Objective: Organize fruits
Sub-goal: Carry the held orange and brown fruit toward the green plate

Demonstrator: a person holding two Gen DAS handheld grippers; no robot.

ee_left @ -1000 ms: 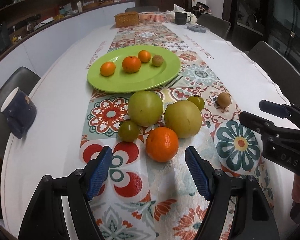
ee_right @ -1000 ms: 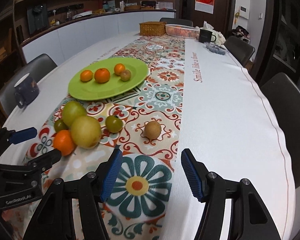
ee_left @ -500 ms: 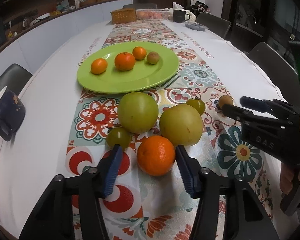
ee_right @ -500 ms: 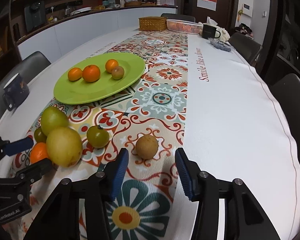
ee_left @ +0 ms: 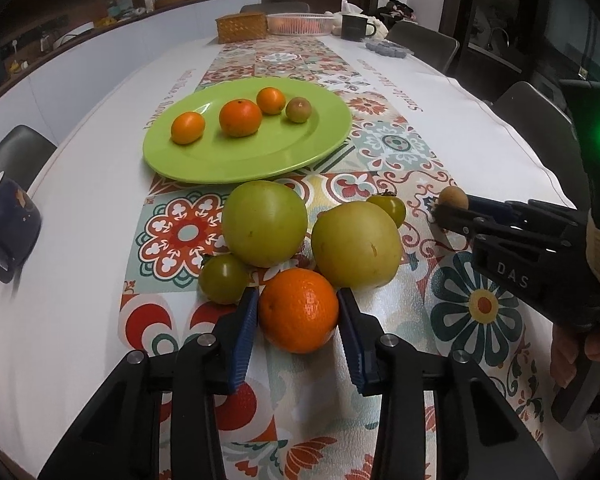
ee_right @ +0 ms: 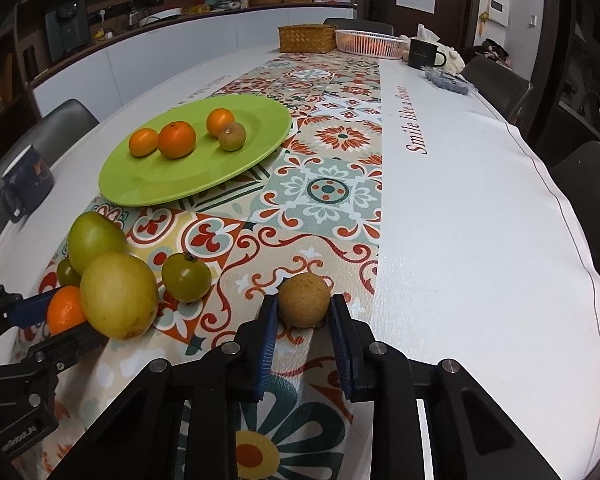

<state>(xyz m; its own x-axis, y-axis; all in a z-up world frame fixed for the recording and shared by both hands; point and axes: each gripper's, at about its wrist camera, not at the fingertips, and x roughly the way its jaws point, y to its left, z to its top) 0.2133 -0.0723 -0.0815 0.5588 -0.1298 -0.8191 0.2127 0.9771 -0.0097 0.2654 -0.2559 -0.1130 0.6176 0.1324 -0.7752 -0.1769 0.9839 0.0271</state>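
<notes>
Left gripper (ee_left: pixel 298 312): jaws closing on orange (ee_left: pixel 298 310), blue pads at both its sides. Orange on patterned runner (ee_left: pixel 380 152), at 6 o'clock of fruit cluster.

Right gripper (ee_right: pixel 303 310): jaws clamped on small brown fruit (ee_right: pixel 303 300), on runner at its 3 o'clock edge.

Green plate (ee_left: pixel 320 140) at 12 o'clock of cluster, holds three small oranges and one brownish fruit.

Writing: "DAS" on right gripper body, left wrist view; "Smile like a flower" (ee_right: pixel 416 120) on white tablecloth.
</notes>
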